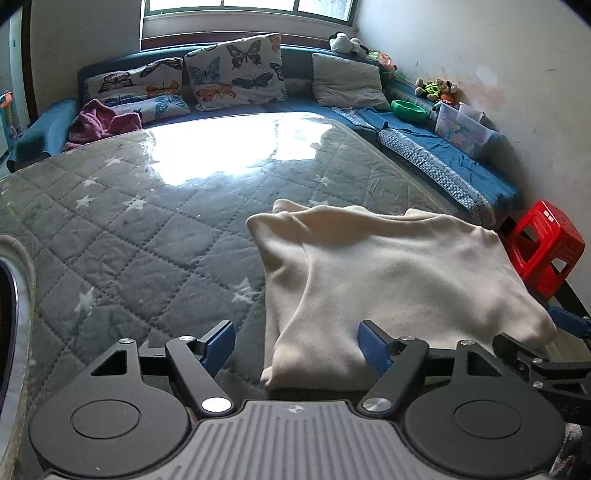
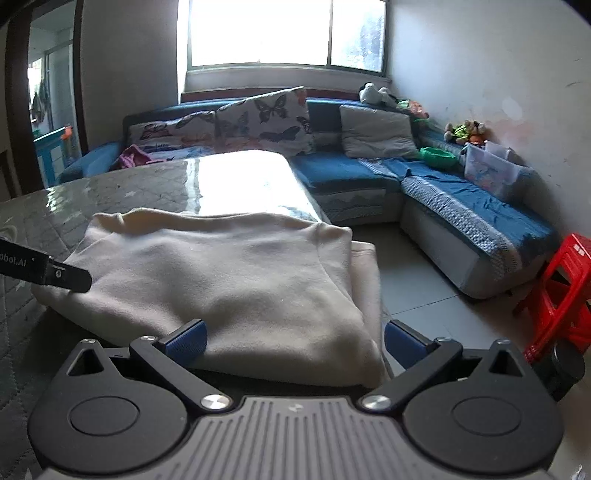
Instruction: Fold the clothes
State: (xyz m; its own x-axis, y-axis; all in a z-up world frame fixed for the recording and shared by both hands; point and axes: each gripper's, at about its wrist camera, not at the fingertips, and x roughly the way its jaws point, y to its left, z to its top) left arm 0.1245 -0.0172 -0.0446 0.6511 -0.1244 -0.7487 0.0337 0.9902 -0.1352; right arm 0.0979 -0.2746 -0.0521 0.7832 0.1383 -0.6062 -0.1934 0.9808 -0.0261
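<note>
A long blue L-shaped fabric sofa (image 2: 373, 173) runs along the far walls, well ahead of both grippers, under a bright window (image 2: 284, 33). Nearer, directly beneath the grippers and stretching ahead, lies the grey quilted star-printed table cover (image 1: 129, 229) under a glossy clear sheet that reflects the window light.

On that cover sits the folded cream fleece garment (image 1: 388, 273). From the left gripper it lies ahead and to the right, its near left corner reaching in between the blue pads. From the right gripper it lies straight ahead and to the left, its right edge hanging slightly past the table edge.

On the sofa, far ahead, lean two butterfly-print cushions (image 1: 236, 70) and a plain grey cushion (image 1: 347, 79). To the right of both grippers stands a red plastic stool (image 2: 557, 291) on the tiled floor. A clear plastic storage bin (image 2: 491, 171) and a green bowl (image 2: 437, 155) rest on the sofa's right arm, with a crumpled pink cloth (image 1: 99, 123) at its left end.

The left gripper (image 1: 297, 349) stands wide apart, its right pad resting on the cream cloth without pinching it. The right gripper (image 2: 295, 341) is likewise spread, the garment's near edge lying loose between its pads.
</note>
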